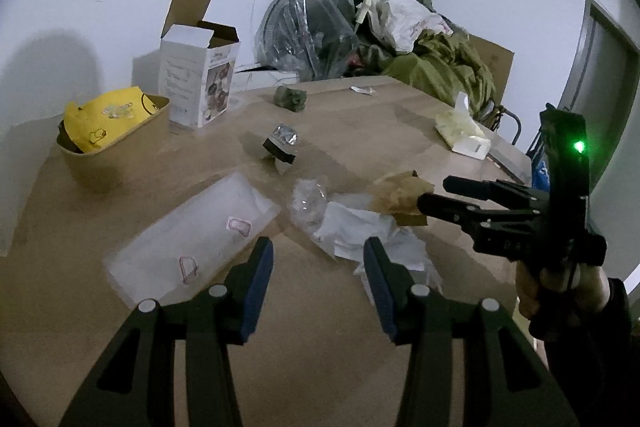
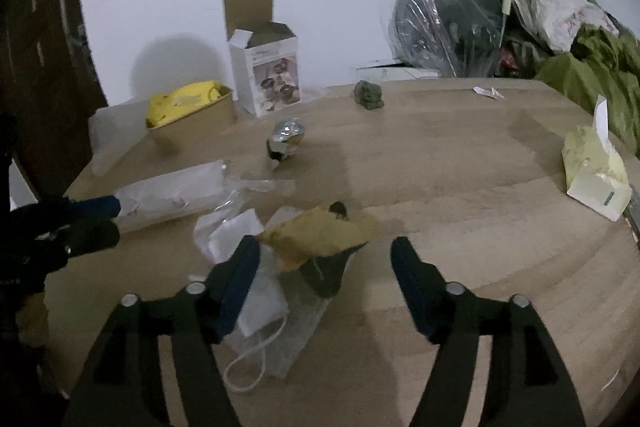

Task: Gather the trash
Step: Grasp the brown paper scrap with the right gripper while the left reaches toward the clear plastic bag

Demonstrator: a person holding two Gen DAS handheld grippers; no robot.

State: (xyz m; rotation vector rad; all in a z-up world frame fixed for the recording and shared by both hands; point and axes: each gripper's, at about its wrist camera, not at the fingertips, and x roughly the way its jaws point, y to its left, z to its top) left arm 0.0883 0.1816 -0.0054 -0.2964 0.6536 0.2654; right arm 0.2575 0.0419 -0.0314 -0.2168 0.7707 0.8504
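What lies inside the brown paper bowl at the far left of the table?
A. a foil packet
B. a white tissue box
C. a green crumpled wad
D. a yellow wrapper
D: a yellow wrapper sticks out of the brown paper bowl, in both views.

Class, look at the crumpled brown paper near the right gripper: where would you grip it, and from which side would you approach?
Grip the crumpled brown paper at its raised near edge, which lifts off the table and casts a shadow below. The right gripper is open, its jaws apart on either side of that edge, so I would come straight forward from the near side and close across the fold.
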